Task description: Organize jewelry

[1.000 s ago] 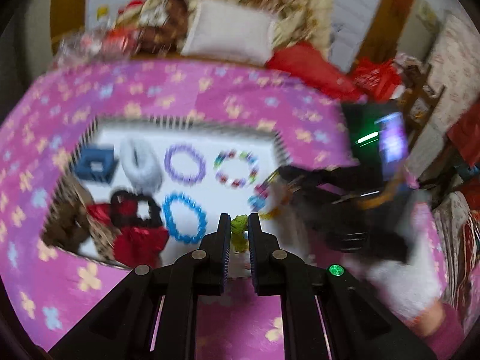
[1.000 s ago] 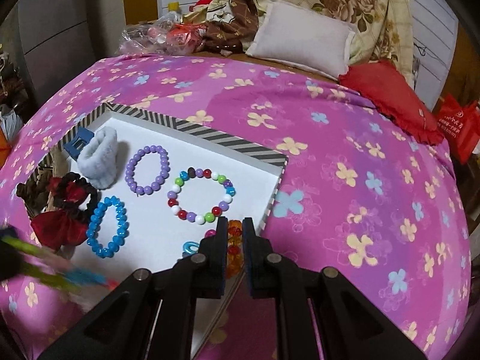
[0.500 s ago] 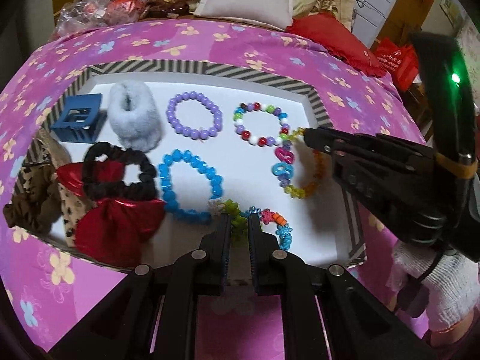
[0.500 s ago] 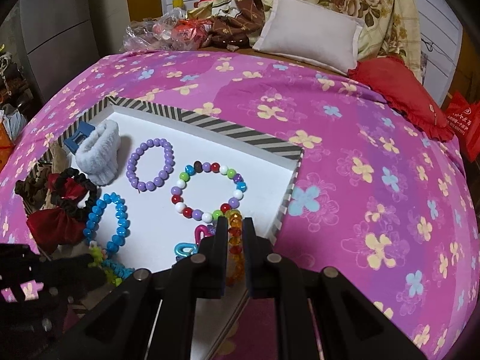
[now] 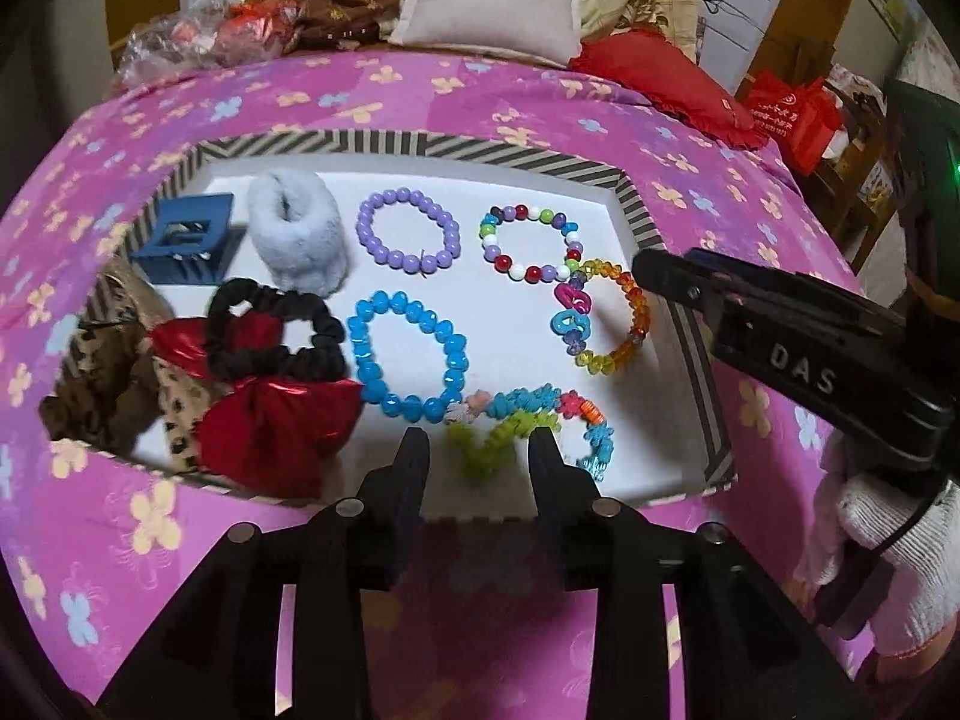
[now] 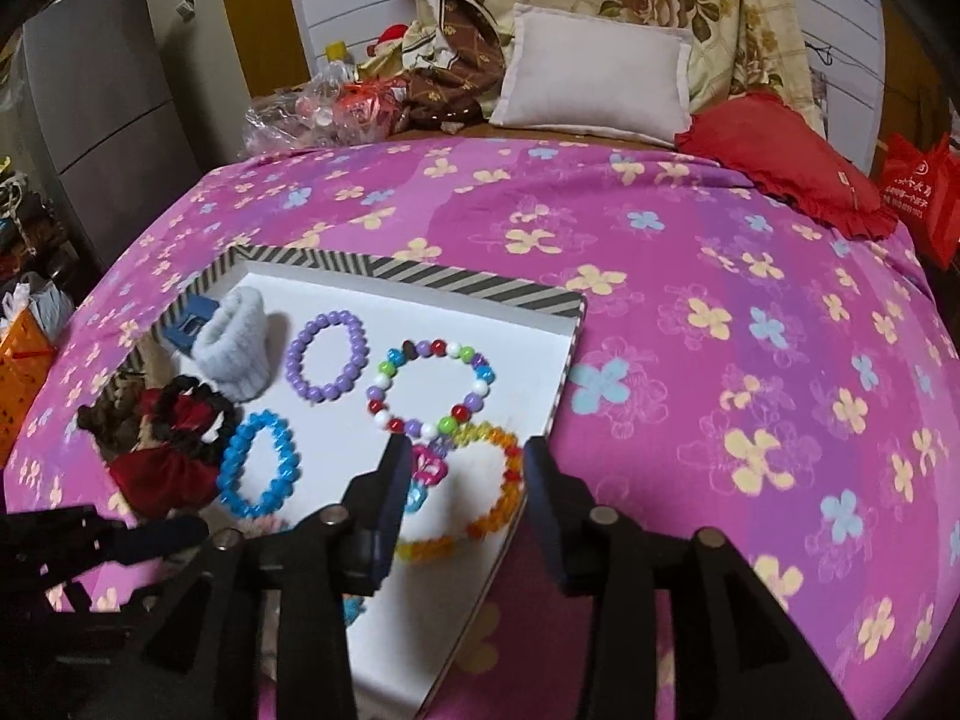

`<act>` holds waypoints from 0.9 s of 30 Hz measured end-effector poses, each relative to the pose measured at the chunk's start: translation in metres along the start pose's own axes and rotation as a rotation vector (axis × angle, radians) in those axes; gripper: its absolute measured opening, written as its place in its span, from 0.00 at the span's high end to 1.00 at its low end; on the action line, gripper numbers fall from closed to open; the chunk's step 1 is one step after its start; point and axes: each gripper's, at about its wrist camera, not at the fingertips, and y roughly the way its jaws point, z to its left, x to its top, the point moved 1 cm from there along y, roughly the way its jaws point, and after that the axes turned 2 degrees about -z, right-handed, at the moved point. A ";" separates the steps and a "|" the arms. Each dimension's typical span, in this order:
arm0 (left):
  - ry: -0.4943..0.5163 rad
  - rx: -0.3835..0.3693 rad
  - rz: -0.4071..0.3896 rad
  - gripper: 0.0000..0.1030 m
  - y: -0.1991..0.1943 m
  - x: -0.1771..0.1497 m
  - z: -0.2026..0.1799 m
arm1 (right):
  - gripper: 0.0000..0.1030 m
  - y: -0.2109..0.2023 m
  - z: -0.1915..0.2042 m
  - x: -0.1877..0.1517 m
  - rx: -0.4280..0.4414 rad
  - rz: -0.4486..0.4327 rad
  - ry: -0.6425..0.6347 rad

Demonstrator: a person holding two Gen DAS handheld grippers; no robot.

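Six bead bracelets (image 5: 408,239) in tray (image 5: 420,147); three scrunchies (image 5: 297,234); one blue claw clip (image 5: 186,237); one red bow (image 5: 276,432); two pillows (image 6: 591,81).

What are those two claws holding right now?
Nothing. Both the left gripper and right gripper have just opened, leaving their bracelets lying loose in the tray.

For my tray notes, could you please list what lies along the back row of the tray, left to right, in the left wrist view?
Blue hair clip → grey fluffy scrunchie → purple bead bracelet → mixed-colour bead bracelet.
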 end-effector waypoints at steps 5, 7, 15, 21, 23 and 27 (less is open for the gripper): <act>0.015 0.053 -0.055 0.64 -0.019 -0.010 0.003 | 0.55 -0.020 0.008 -0.016 0.002 -0.014 0.016; 0.008 0.067 -0.069 0.64 -0.025 -0.013 0.006 | 0.53 -0.028 0.011 -0.022 0.003 -0.022 0.023; -0.025 0.114 -0.112 0.64 -0.054 -0.026 0.019 | 0.49 -0.065 0.035 -0.041 0.006 -0.083 0.050; -0.041 0.146 -0.157 0.64 -0.077 -0.033 0.027 | 0.42 -0.087 0.058 -0.055 0.035 -0.144 0.078; -0.044 0.158 -0.175 0.64 -0.085 -0.034 0.030 | 0.37 -0.091 0.065 -0.059 0.042 -0.154 0.081; -0.053 0.173 -0.203 0.64 -0.098 -0.036 0.036 | 0.32 -0.098 0.076 -0.064 0.043 -0.158 0.096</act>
